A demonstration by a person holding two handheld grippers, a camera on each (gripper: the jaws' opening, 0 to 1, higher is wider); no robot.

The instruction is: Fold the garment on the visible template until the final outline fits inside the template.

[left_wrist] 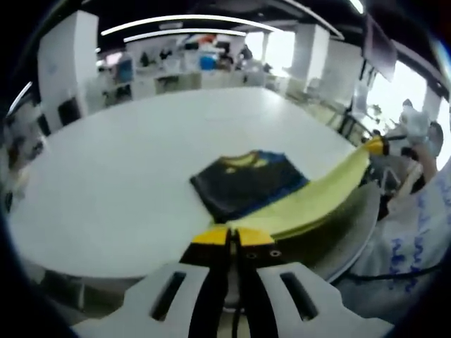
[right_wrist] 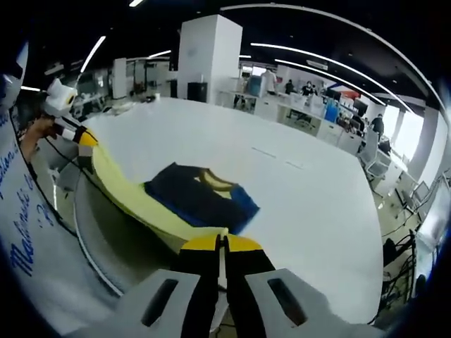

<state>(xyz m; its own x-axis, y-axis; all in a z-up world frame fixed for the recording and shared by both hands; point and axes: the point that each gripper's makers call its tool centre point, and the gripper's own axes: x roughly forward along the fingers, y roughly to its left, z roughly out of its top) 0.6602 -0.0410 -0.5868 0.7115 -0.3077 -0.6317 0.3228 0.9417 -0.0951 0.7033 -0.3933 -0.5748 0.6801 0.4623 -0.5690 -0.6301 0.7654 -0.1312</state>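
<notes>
The garment (left_wrist: pixel 246 184) lies at the centre of the left gripper view on a white round table (left_wrist: pixel 127 169): a dark navy shirt with blue and yellow patches, soft and matte, partly folded into a rough rectangle. A long yellow band of the same cloth (left_wrist: pixel 317 201) stretches taut from the lower centre toward the right edge of the frame, held off the table. The left gripper (left_wrist: pixel 233 238) has its yellow-tipped jaws closed on one end of that band; the right gripper (right_wrist: pixel 223 243), at the lower centre of the right gripper view, is clamped on the other end. No template outline can be made out on the table. By my reading the fold is midway: the body is compact, but the lifted yellow edge is yet to be laid over and flattened. An office with desks fills the background.
</notes>
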